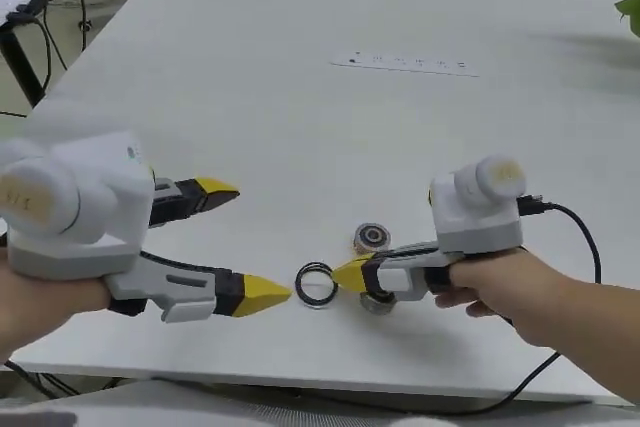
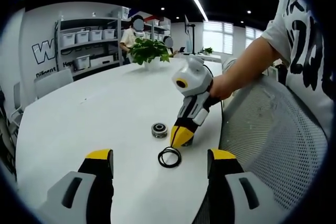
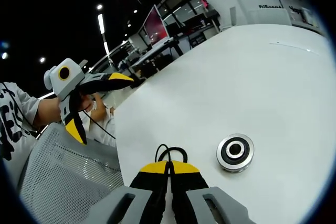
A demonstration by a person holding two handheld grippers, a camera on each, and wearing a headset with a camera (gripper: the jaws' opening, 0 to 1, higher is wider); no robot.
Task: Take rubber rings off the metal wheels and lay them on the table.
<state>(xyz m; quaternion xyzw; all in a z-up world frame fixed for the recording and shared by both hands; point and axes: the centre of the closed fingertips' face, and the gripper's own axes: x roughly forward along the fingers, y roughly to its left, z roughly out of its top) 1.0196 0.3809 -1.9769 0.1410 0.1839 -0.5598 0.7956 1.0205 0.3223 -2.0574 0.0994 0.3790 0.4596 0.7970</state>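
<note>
**Right gripper** [image 3: 168, 167]: jaws closed, the yellow wedge tips pinching one edge of the ring [image 3: 170, 153]. Hard plastic tips on a grey-black body.

**Left gripper** [image 1: 250, 239]: jaws wide apart and empty. The tips point at the ring from the opposite side, near it but not touching.

**Ring**: a thin black rubber loop, free of any wheel and drawn slightly out of round at the pinch. It looks limp and stretchy. It sits low over the table [image 1: 300, 97] between the two grippers. Whether it lies flat or hangs just above the surface cannot be told.

**Near wheel** [image 1: 377, 303]: a small metal disc on the table, partly under the right gripper. Whether it carries a ring cannot be told.

**Far wheel** [image 3: 235, 153]: round and lying flat just beyond the ring, apart from it. It has a bright metal rim, a black band and a dark hub.

**Table**: white, smooth and matte.

**Step (judged)**: laying down a removed ring.

**Next move (judged)**: open the right jaws so the loop drops flat, clear of both wheels. After that, one gripper steadies the far wheel while a thin tip gets under its black band. Smooth metal on a smooth table may slide.
</note>
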